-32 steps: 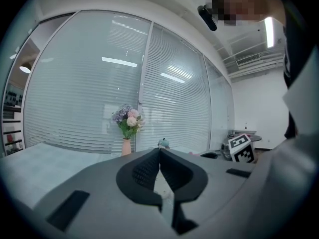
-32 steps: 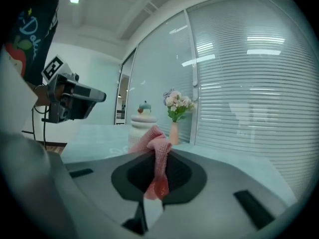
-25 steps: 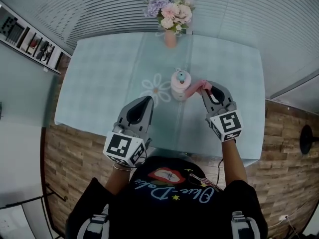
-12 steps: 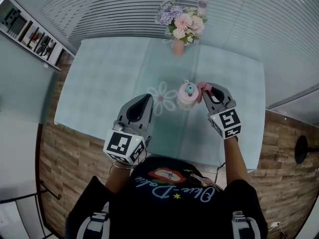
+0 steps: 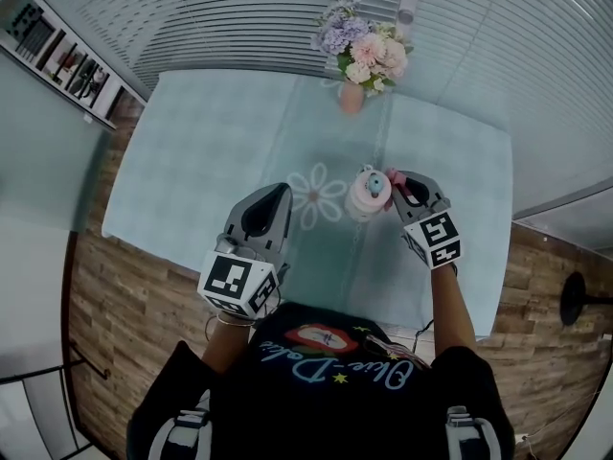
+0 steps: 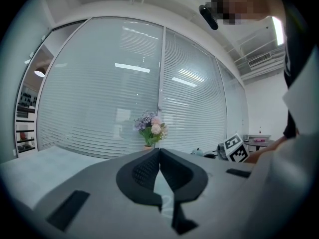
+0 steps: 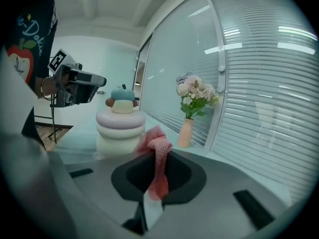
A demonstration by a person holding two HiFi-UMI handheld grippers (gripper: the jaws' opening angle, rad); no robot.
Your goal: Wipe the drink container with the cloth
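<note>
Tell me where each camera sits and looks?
Head view: on the person's head, looking down at the table, arms, left gripper, right gripper.
Left gripper view: on the left gripper, facing the flowers over its shut jaws.
Right gripper view: on the right gripper, facing the drink container, jaws pinching the cloth.
Both gripper views show the flowers.

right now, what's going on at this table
A person holds a claw in each hand at a pale blue table. The right claw is shut on a pink cloth and holds it against the side of the drink container, which stands upright on the table. The left claw is shut and empty, held over the table's near side, apart from the container. A vase of flowers stands at the far edge.
</note>
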